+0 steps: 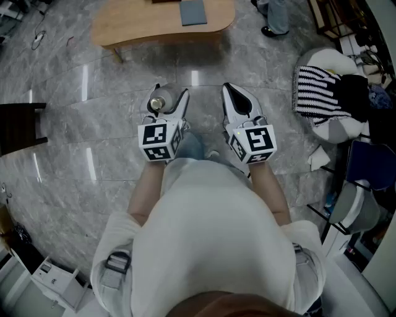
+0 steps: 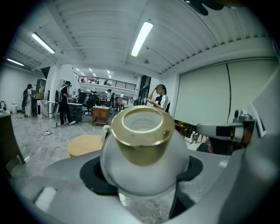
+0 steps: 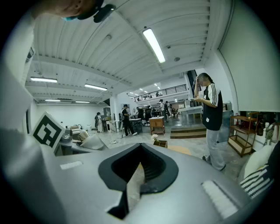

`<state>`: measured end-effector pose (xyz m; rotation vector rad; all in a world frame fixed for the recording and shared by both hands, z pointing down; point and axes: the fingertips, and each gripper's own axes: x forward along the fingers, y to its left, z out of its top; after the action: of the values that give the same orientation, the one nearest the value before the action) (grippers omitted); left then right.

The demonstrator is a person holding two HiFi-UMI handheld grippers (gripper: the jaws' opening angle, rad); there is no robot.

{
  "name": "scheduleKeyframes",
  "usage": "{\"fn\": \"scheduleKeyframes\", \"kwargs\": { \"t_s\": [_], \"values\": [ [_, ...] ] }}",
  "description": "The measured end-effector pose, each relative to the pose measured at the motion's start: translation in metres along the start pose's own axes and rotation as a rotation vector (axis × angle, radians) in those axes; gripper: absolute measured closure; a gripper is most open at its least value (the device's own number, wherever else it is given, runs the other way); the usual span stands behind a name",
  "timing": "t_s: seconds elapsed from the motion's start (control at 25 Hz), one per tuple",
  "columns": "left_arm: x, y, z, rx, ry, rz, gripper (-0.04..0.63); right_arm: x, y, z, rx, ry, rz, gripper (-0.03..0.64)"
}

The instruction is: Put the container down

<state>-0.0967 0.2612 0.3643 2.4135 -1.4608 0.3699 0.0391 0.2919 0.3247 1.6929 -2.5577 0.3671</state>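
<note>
The container (image 2: 142, 153) is a round frosted-glass vessel with a wide gold neck and an open mouth. My left gripper (image 2: 142, 179) is shut on it, with the jaws spread wide around its belly and the neck pointing away from the camera. In the head view the container (image 1: 157, 103) shows between the jaws of the left gripper (image 1: 167, 102), held in front of my body over the floor. My right gripper (image 1: 233, 94) is alongside at the same height. In its own view the right gripper (image 3: 138, 168) is shut with nothing between its pads.
A low wooden table (image 1: 142, 25) with a grey-blue pad (image 1: 193, 12) stands ahead across the marble floor. A beanbag with a striped cloth (image 1: 322, 93) lies at the right and a dark chair (image 1: 21, 127) at the left. A person (image 3: 212, 118) stands to the right.
</note>
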Motion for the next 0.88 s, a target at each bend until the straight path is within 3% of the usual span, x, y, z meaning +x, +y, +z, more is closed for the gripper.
{"fn": "scheduleKeyframes", "kwargs": {
  "t_s": [0.2,0.4,0.64,0.88],
  "values": [
    [-0.049,-0.039,-0.026,-0.044,-0.005,0.014,0.247,-0.058,0.014,-0.007,-0.016,0.017,0.021,0.618],
    [-0.074,-0.052,-0.042,-0.05,0.002,0.014,0.247,-0.084,0.023,-0.011,0.001,0.016,0.028,0.618],
    [-0.076,-0.052,-0.045,-0.058,0.002,0.007,0.247,-0.083,0.032,-0.007,-0.017,0.002,0.04,0.617],
    [-0.058,-0.022,-0.031,-0.055,-0.008,0.011,0.247,-0.046,0.037,-0.001,-0.003,-0.017,0.045,0.615]
  ]
}}
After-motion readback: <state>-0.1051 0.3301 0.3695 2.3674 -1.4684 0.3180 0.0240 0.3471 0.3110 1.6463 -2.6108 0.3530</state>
